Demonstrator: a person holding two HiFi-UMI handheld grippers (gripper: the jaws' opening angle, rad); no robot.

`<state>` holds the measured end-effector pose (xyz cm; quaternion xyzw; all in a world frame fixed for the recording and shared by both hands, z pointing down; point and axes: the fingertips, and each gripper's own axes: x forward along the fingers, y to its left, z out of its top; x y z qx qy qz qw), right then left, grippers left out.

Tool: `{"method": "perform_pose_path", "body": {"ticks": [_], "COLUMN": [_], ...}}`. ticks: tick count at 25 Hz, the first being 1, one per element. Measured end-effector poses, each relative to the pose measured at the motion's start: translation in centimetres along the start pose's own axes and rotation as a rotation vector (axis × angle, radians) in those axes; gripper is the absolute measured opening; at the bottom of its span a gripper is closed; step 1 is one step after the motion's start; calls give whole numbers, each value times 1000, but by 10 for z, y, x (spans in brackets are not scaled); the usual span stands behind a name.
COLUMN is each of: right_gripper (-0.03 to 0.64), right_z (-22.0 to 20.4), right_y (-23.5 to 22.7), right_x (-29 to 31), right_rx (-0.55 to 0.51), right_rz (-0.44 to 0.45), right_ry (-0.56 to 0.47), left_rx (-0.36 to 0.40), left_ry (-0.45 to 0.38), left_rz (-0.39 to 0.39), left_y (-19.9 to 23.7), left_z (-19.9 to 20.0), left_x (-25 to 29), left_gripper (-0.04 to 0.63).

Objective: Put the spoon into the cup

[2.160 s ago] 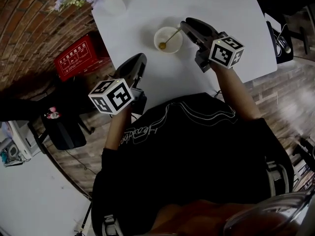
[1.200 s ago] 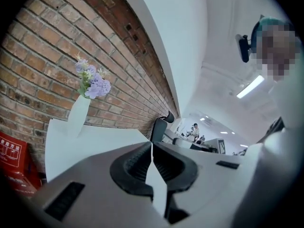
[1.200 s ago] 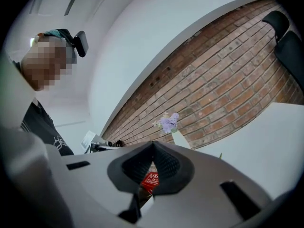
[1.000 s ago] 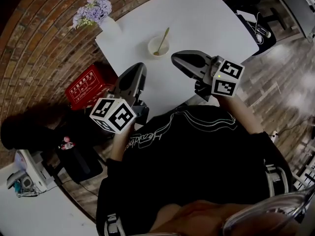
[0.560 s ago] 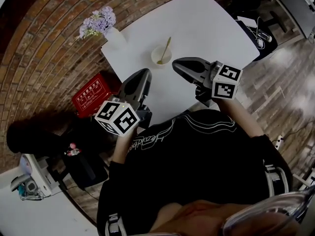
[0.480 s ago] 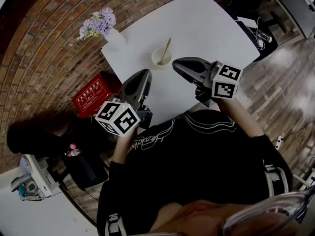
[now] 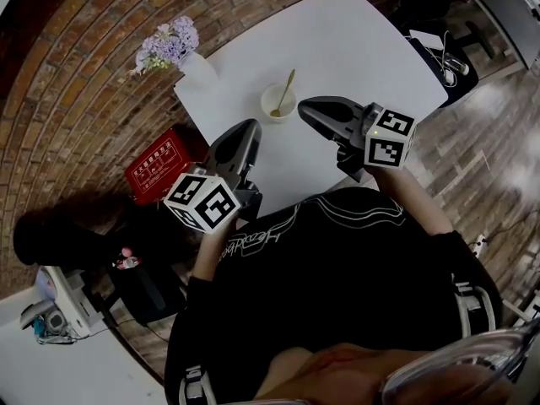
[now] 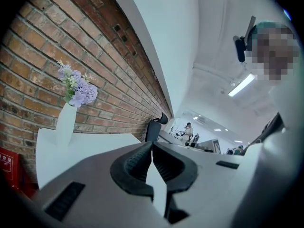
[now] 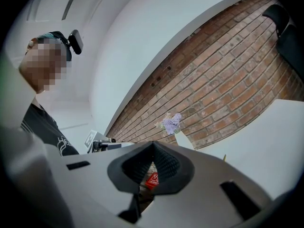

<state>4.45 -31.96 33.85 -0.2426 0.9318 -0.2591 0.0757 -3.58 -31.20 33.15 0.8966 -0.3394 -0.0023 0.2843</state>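
Looks like the spoon [image 7: 285,87] is already parked in the cup [image 7: 288,112] on the bench [image 7: 354,40], with its handle leaned toward the far side. The right gripper [image 7: 307,106] is held just beside the cup, nearer than the left gripper [image 7: 248,131]. Both sets of jaws are closed on nothing.

In the right gripper view the body of the right tongs [image 9: 152,145] hides the cup [image 7: 288,108], leaving only a sliver of the spoon [image 9: 224,158], and the red crate [image 7: 156,165] bears print too small to read.
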Motion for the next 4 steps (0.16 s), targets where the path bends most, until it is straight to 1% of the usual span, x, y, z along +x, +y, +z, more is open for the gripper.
{"method": "perform_pose_path", "body": {"ticks": [4], "right_gripper": [-3], "right_z": [0], "right_y": [-7], "right_x": [5], "right_rx": [3], "right_rz": [-1], "right_ry": [2], "left_rx": [-1], "left_ry": [0], "left_rz": [2], "left_y": [7], "left_z": [2], "left_x": [5], "left_gripper": [8]}}
